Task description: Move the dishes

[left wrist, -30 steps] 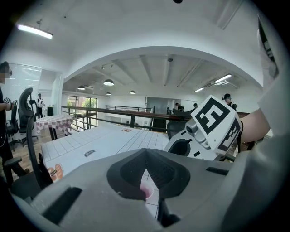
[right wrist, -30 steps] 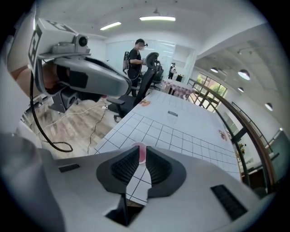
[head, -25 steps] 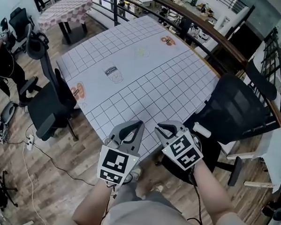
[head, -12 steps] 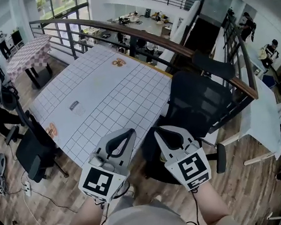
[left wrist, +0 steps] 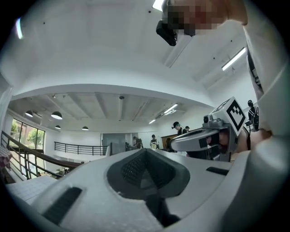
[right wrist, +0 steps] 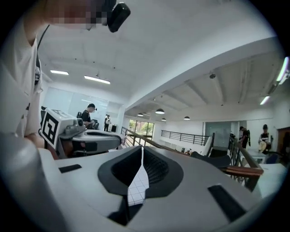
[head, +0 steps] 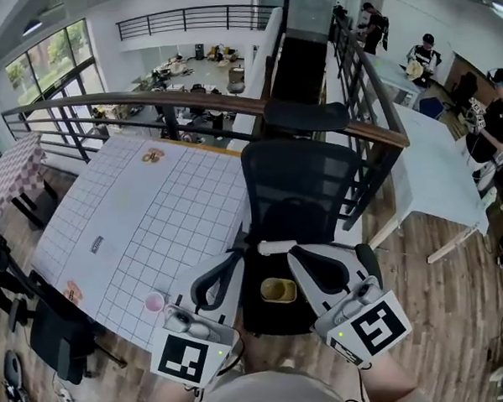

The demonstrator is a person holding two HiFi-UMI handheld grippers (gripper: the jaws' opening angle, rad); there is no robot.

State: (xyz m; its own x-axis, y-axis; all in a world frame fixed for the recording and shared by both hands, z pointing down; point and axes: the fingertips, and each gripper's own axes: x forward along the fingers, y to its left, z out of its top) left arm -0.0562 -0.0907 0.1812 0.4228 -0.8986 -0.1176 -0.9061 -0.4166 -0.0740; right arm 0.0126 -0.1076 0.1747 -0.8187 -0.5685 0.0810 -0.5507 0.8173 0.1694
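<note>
Head view: both grippers are held low in front of the person, side by side and pointing forward. The left gripper (head: 238,256) and the right gripper (head: 295,253) are each seen with a marker cube at the near end. A yellow bowl (head: 278,289) is seen on the seat of a black office chair (head: 301,189), between the two grippers in this view and apart from both. A small pink cup (head: 154,303) stands on the grid-patterned bench (head: 151,210), near its closest edge and just left of the left gripper. The chair is set against the right side of the bench, with a dark railing (head: 187,98) behind both. Several people (head: 490,108) are seen at another table at the upper right.

In the left gripper view, the fingers (left wrist: 131,165) are pressed together at their tips, with nothing held between them; only the hollow between the pads is seen. In the right gripper view, the fingers (right wrist: 158,170) are likewise closed on nothing, and a thin strip of gridded bench shows through the seam.
</note>
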